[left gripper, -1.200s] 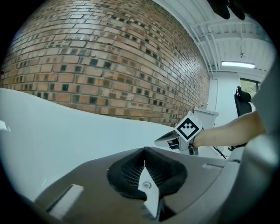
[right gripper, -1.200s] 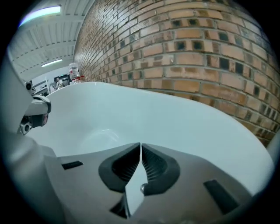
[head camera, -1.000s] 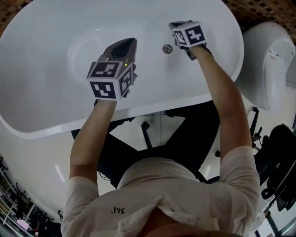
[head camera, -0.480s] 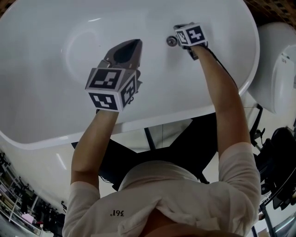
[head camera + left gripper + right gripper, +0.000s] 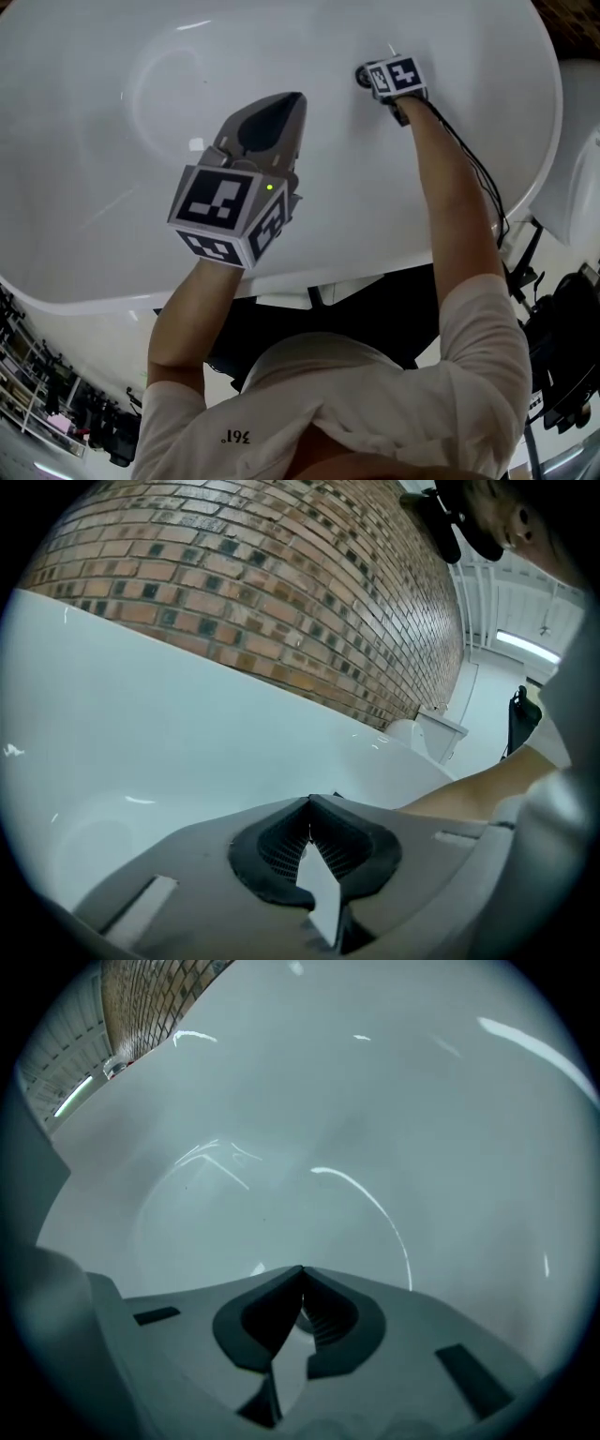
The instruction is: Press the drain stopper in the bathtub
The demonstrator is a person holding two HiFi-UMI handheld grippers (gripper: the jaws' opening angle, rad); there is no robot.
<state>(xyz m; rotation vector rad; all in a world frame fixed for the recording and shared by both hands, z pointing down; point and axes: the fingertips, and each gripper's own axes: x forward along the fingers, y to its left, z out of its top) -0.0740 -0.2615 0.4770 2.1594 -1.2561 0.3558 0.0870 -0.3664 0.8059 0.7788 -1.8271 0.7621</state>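
The round metal drain stopper (image 5: 362,75) sits in the floor of the white bathtub (image 5: 112,281), and only its left part shows. In the head view my right gripper (image 5: 375,74) reaches deep into the tub, its tips right at the stopper and its marker cube covering the rest. In the right gripper view its jaws (image 5: 302,1269) are shut with nothing between them, and the stopper does not show. My left gripper (image 5: 296,97) hovers shut and empty over the middle of the tub. Its tips (image 5: 309,800) meet in the left gripper view.
A brick wall (image 5: 281,583) runs behind the tub's far rim. A white toilet (image 5: 586,178) stands to the right of the tub and also shows as the toilet (image 5: 441,728) in the left gripper view. Dark legs and cables lie below the tub's near edge.
The right gripper has moved left onto the stopper, closing the gap between them. The left gripper has come nearer the camera. The view has shifted over the tub.
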